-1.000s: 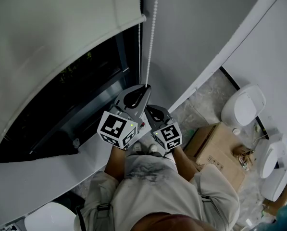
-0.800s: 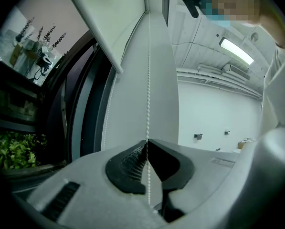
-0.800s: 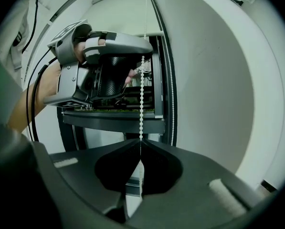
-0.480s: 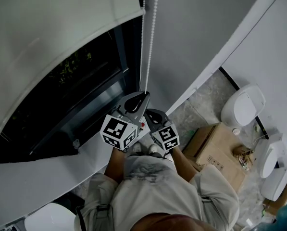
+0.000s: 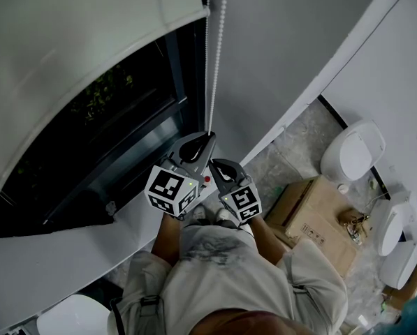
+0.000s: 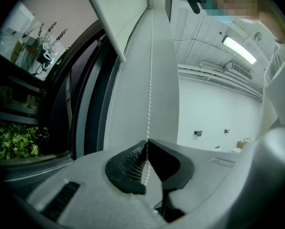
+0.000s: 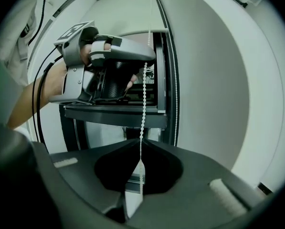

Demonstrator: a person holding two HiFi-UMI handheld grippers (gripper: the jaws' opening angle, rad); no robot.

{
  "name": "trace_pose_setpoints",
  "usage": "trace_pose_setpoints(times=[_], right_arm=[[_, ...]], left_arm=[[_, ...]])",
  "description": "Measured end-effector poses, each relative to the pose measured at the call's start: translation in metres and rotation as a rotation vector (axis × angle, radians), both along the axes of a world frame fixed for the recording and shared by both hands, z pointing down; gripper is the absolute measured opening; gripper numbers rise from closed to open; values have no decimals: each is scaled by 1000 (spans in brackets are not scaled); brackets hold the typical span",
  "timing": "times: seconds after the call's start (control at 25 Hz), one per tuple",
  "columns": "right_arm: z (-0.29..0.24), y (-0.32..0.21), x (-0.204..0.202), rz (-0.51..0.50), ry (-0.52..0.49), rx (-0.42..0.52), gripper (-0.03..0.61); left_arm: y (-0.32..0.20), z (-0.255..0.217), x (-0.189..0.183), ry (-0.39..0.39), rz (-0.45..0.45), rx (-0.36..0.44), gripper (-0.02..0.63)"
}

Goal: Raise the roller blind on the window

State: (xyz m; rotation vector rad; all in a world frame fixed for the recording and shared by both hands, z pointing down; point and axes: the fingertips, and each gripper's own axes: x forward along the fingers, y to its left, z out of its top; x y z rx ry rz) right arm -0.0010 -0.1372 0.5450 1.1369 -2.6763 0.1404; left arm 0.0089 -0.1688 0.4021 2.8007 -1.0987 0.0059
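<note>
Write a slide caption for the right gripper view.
Right gripper shut on the bead chain, left gripper clamping the same chain higher up, window frame behind.

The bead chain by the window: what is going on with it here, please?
A person holds a gripper in each hand, and both are closed on the white bead chain of the roller blind. The left gripper clamps the chain higher up, and the right gripper clamps it just below. The blind is partly raised: dark glass of the window shows bare beneath its lower edge.
</note>
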Motion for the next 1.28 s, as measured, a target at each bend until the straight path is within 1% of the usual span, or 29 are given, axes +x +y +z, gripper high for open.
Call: trace_pose_setpoints(times=[0.16,0.28,0.44,0.56,0.68,1.0,1.28], right_arm=[[-24,0,2,0,-21,53,28],[-50,-1,6,-1,-54,113,44],[-93,0,14,15,-114,192,46],[-126,-1,19,31,-153,224,46],[-156,-8,18,22,-187,243,46],[-226,-16,12,-30,-217,325,57],[-271,-28,4,-75,-221,385,71]], left_arm=[[-2,0,-1,-1,0,2,20],[-3,0,-1,1,-1,2,20],[-4,-1,-2,0,1,4,20],[-4,0,-2,-3,4,5,20],[-4,0,-1,-2,9,7,20],[-3,0,1,-13,16,8,20],[-3,1,1,-20,20,1,20]])
